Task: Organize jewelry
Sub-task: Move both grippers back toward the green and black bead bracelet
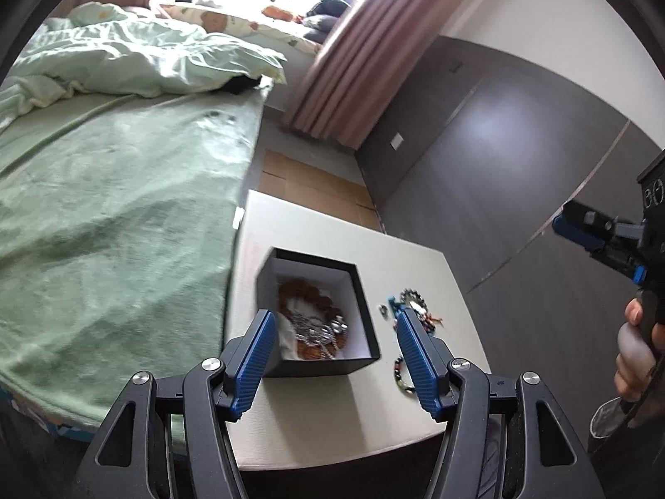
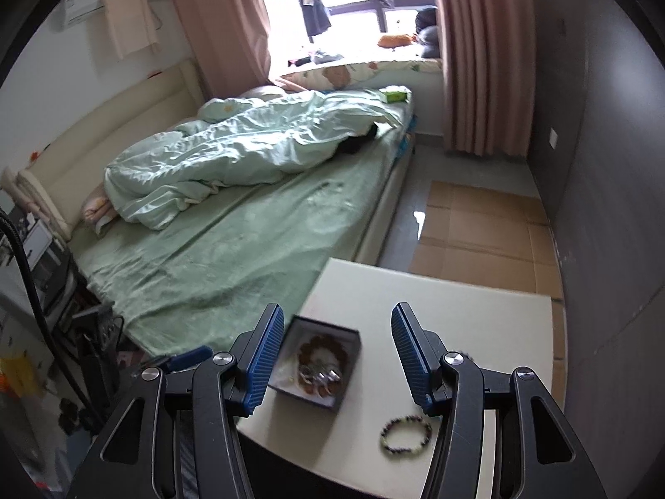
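A black open box (image 1: 316, 368) with a white lining stands on a cream table (image 1: 332, 424). It holds a brown bead bracelet (image 1: 305, 291) and silver jewelry (image 1: 318, 328). Loose jewelry lies on the table to its right: a small heap (image 1: 411, 303) and a dark bead bracelet (image 1: 402, 374). My left gripper (image 1: 334, 324) is open and empty above the box's near edge. In the right wrist view the box (image 2: 318, 359) and the bead bracelet (image 2: 406, 434) lie below my right gripper (image 2: 336, 320), which is open and empty. The right gripper also shows at the left wrist view's right edge (image 1: 598, 233).
A bed with a green sheet (image 2: 232, 245) and a rumpled quilt (image 2: 249, 145) borders the table on the left. Cardboard sheets (image 2: 478, 233) cover the floor beyond the table. A grey wall (image 2: 615, 208) runs along the right. Clutter and cables (image 2: 83, 332) stand at the bed's foot.
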### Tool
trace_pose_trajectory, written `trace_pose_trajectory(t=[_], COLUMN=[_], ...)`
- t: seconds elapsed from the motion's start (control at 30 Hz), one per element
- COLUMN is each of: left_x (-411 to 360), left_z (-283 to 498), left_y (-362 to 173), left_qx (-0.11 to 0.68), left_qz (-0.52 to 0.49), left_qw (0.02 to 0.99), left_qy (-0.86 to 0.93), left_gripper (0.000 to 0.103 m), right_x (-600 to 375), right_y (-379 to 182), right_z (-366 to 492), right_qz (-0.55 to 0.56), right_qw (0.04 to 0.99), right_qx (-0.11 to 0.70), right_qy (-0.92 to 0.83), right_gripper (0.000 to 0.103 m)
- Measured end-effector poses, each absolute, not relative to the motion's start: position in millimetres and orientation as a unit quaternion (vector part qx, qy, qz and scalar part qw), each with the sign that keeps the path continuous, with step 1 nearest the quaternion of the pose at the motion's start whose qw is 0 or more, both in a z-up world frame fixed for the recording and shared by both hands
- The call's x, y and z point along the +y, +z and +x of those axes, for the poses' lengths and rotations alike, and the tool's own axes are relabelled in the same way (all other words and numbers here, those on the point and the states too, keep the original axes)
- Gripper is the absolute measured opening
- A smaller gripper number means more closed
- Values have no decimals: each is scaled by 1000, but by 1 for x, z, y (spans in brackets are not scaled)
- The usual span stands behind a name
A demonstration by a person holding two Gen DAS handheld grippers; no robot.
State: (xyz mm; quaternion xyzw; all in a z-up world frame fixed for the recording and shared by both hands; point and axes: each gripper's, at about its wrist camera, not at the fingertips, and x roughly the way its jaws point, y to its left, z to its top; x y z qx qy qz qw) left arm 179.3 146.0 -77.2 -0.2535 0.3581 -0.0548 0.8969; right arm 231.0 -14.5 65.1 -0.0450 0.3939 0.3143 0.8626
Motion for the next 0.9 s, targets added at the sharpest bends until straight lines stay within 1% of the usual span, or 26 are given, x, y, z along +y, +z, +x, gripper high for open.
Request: trace_pose_trajectory(t=[0.3,0.73,0.87,0.9], left_x=[84,-5,-23,-26], left_z=[204,235,250,253], left_y=[-91,-108,-117,-121], left_qx=[392,431,453,459], left_qz=[-210,-117,-85,-77], left_qw=[890,883,875,872], left_qy=[-97,-147,-152,-152], left_gripper=[62,62,58,55], right_x=[-87,-167,-187,-190], right_y=[9,-69,-87,-89], right_z=[236,228,225,224], right_qz=[1,70,89,92], right_qw=[860,851,849,848], right_qx=[431,468,474,475], right_qy=[272,228,218,216], right_gripper=[55,55,55,55])
